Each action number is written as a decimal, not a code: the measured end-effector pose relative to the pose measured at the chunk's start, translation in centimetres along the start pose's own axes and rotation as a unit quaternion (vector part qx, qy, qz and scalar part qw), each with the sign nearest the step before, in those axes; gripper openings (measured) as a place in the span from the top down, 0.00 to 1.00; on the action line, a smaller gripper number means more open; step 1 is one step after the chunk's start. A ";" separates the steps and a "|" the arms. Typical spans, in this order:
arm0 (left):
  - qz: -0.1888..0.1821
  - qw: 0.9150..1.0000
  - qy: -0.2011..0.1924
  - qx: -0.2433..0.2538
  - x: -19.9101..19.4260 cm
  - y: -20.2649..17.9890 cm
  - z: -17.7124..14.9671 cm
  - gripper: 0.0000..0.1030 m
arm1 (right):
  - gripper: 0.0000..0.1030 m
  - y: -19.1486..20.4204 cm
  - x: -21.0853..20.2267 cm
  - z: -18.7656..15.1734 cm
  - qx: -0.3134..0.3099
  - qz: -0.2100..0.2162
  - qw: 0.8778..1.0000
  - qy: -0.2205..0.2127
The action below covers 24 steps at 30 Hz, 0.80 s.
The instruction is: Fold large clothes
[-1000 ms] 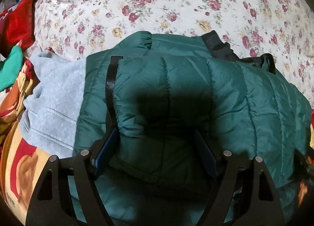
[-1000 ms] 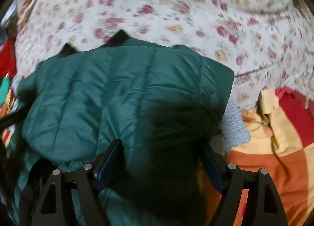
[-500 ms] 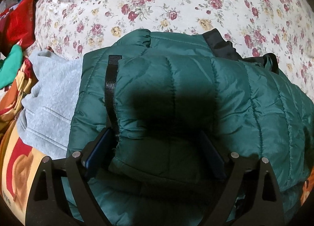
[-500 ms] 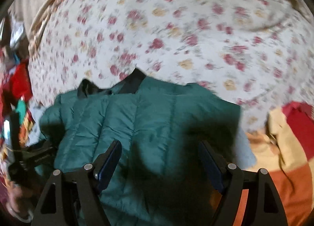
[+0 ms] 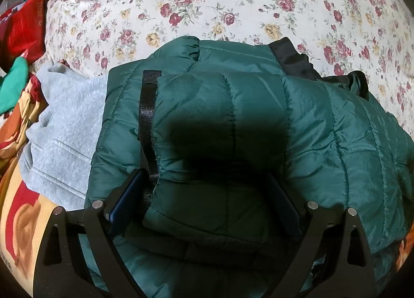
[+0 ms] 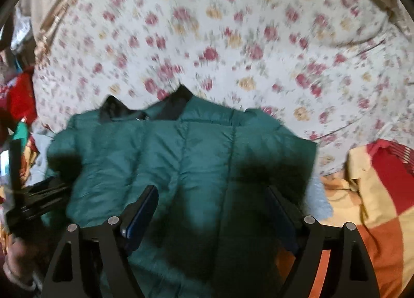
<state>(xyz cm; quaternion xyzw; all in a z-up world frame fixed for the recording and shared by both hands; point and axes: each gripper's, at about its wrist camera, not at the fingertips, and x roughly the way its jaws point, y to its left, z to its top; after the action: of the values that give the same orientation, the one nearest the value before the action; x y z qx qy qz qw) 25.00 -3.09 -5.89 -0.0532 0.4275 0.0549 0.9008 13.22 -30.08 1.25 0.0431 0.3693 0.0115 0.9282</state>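
Observation:
A folded dark green puffer jacket (image 5: 233, 122) lies on a bed, resting partly on a grey garment (image 5: 64, 127). Its black collar (image 5: 292, 59) points to the far side. My left gripper (image 5: 207, 194) is open, its fingers wide on either side of the jacket's near folded edge, close above it. In the right wrist view the same jacket (image 6: 181, 163) shows lower and farther off. My right gripper (image 6: 212, 207) is open and empty above the jacket. The left gripper's black frame (image 6: 33, 194) shows at that view's left edge.
A floral bedsheet (image 5: 220, 0) covers the bed beyond the jacket. Red and green clothes (image 5: 20, 46) lie at the far left. An orange, yellow and red blanket (image 6: 370, 194) lies to the right of the jacket and also shows at near left (image 5: 18, 220).
My right gripper has lifted and drawn back from the jacket, which now looks smaller and lower in its view. My left gripper has stayed open and shifted slightly over the near fold.

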 end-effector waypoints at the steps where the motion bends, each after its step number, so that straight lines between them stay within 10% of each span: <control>1: 0.001 1.000 0.000 0.000 0.0 0.0 0.0 0.09 | 0.21 0.0 -0.9 -0.5 -0.001 0.006 1.000 -0.007; 11: -0.003 1.000 -0.002 0.000 -0.2 0.1 -0.1 0.08 | 0.21 1.1 4.8 -2.2 -0.024 -0.019 0.999 0.040; 24: -0.007 1.000 -0.004 0.004 -5.2 3.3 -0.1 0.08 | 0.21 -0.7 -1.9 -2.9 0.024 -0.001 0.999 0.044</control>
<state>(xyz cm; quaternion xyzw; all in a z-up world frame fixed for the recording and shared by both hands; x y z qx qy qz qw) 21.19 -0.09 -2.05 -0.0525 0.4236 0.0474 0.9031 9.84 -30.69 0.42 0.0648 0.4100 0.0039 0.9098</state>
